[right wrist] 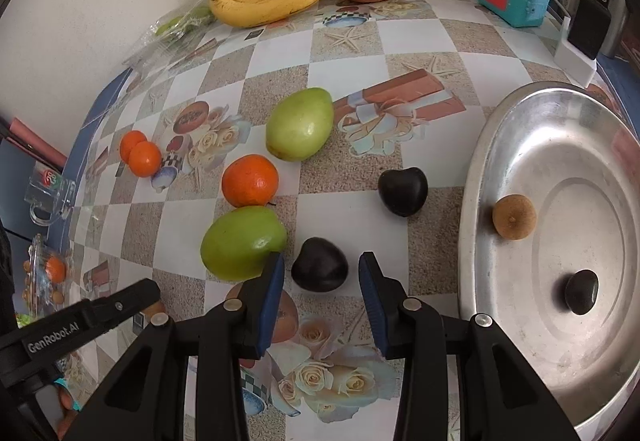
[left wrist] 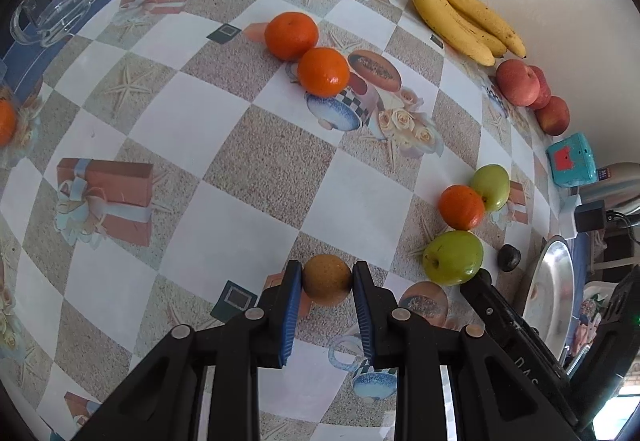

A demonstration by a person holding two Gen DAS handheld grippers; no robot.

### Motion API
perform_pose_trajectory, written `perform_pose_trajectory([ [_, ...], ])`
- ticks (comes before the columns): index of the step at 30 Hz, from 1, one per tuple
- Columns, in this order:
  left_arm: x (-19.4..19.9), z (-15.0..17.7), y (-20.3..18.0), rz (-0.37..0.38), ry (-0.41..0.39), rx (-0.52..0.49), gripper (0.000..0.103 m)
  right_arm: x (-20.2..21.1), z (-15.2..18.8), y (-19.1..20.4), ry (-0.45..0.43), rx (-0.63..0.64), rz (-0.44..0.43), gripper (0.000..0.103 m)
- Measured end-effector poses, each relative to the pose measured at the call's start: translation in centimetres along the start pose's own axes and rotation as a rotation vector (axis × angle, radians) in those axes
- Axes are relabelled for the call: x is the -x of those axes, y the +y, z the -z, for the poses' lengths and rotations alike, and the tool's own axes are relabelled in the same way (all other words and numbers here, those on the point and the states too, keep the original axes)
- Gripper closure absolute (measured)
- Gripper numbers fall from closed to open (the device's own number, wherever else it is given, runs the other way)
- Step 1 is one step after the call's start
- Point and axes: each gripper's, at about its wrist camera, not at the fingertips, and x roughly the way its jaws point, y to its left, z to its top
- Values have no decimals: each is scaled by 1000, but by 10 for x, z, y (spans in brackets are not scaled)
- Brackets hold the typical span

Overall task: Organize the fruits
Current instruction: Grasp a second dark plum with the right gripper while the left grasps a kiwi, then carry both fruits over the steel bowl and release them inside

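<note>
1. On the checkered tablecloth [left wrist: 248,161], the left gripper [left wrist: 327,277] clamps a small brown fruit [left wrist: 327,279] between its blue pads.
2. At six o'clock in the right view, the right gripper [right wrist: 321,265] brackets a dark fruit [right wrist: 319,270], pads not visibly touching.
3. At three o'clock, a metal tray [right wrist: 480,145] holds two fruits.

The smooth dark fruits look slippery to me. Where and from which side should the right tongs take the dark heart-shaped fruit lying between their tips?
Grip the dark heart-shaped fruit across its widest middle, coming steeply from above. It lies low on the checked tablecloth, and the right tongs already straddle its flanks. Keep clear of the green apple beside the left pad.
</note>
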Motion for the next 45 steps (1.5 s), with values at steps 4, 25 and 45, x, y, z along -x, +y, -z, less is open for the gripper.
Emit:
perform_pose_trajectory([
  [4, 3, -2, 1, 4, -11, 2, 75, -2, 0, -1, 2, 2, 2, 70],
  [25, 8, -34, -23, 45, -58, 48, 75, 36, -16, -7, -84, -57, -56, 73],
  [45, 10, -29, -117, 124, -103, -132, 75, 63, -50, -61, -151, -129, 32, 73],
])
